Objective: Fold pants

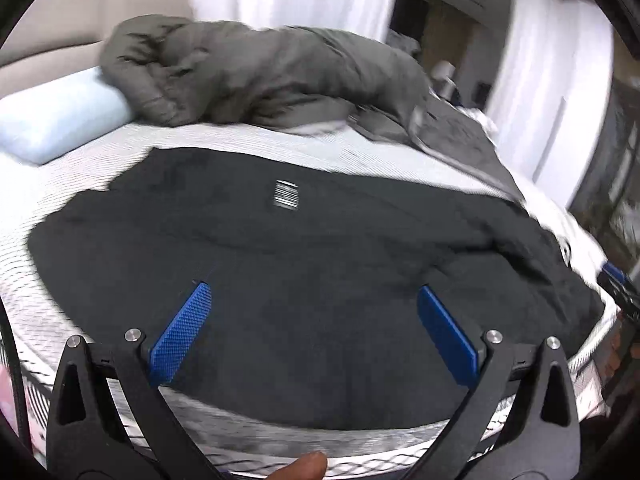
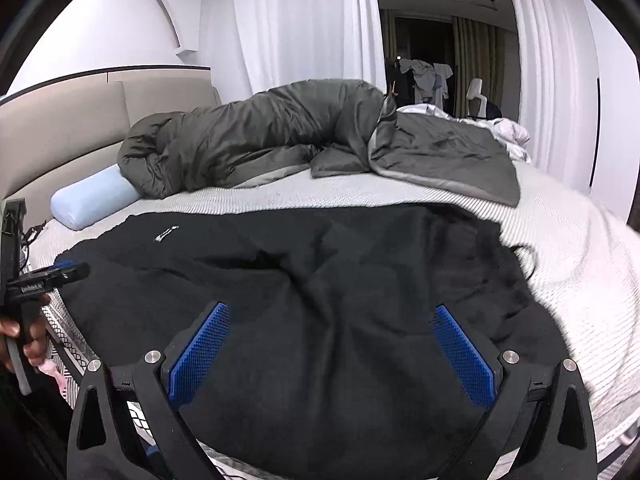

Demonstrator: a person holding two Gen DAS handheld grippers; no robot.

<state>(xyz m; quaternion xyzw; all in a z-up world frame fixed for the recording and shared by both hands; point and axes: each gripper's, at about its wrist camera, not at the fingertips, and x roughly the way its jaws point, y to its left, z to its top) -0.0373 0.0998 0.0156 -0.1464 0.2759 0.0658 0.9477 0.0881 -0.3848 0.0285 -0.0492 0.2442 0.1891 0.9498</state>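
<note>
The black pants [image 1: 304,264] lie spread on the bed's white striped sheet [image 1: 248,136], with a small white label [image 1: 286,195] on top. They also show in the right wrist view [image 2: 320,280], wrinkled in the middle. My left gripper [image 1: 314,292] is open above the pants near the bed's front edge, blue pads [image 1: 182,332] wide apart and empty. My right gripper [image 2: 332,312] is open above the pants, holding nothing. The left gripper shows at the left edge of the right wrist view [image 2: 48,276], and the right gripper at the right edge of the left wrist view [image 1: 618,288].
A grey duvet [image 2: 280,140] is bunched across the far side of the bed. A light blue pillow [image 2: 94,198] lies at the back left by the beige headboard [image 2: 60,128]. White curtains [image 2: 296,20] hang behind. The left wrist view is motion-blurred.
</note>
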